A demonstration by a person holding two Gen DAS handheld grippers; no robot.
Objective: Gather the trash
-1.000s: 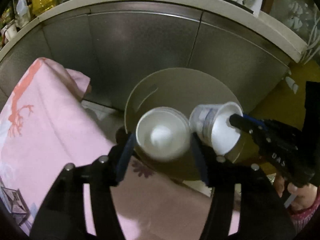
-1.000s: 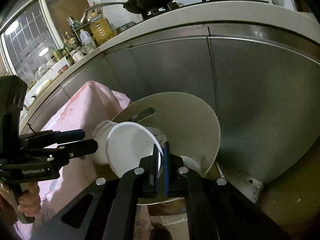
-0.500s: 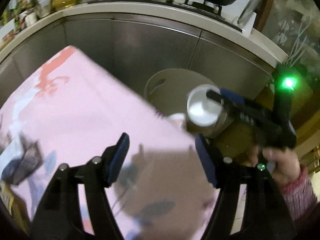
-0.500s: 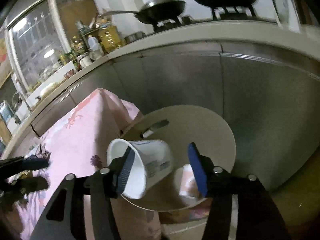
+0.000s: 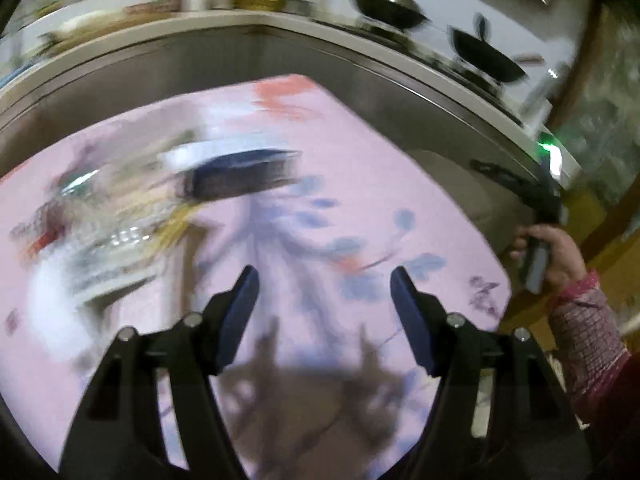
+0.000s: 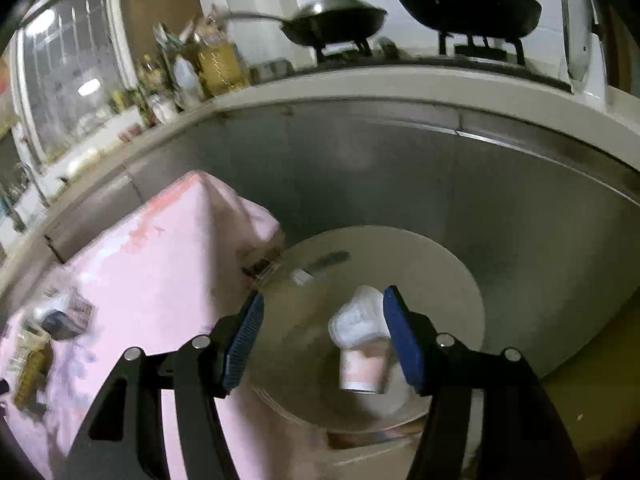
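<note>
My right gripper (image 6: 323,334) is open and empty above a round beige trash bin (image 6: 448,272). Two paper cups lie inside the bin: a white one (image 6: 358,320) and a pinkish one (image 6: 360,370) below it. My left gripper (image 5: 323,300) is open and empty over the pink tablecloth (image 5: 360,184). A blurred pile of trash (image 5: 112,216) with a dark box (image 5: 244,172) lies on the cloth at the left. The same pile shows in the right wrist view (image 6: 48,332) at the far left. The right gripper's body (image 5: 536,200), held by a hand, shows in the left wrist view.
Steel cabinet fronts (image 6: 400,168) stand behind the bin under a white counter (image 6: 400,84). Two dark pans (image 6: 472,4) sit on a stove, with bottles (image 6: 216,64) to their left. The pink-covered table (image 6: 160,264) stands left of the bin.
Both grippers let their cups drop into the bin and now stand open. My left gripper swung left, away from the bin and over the table. My right gripper rose a little.
</note>
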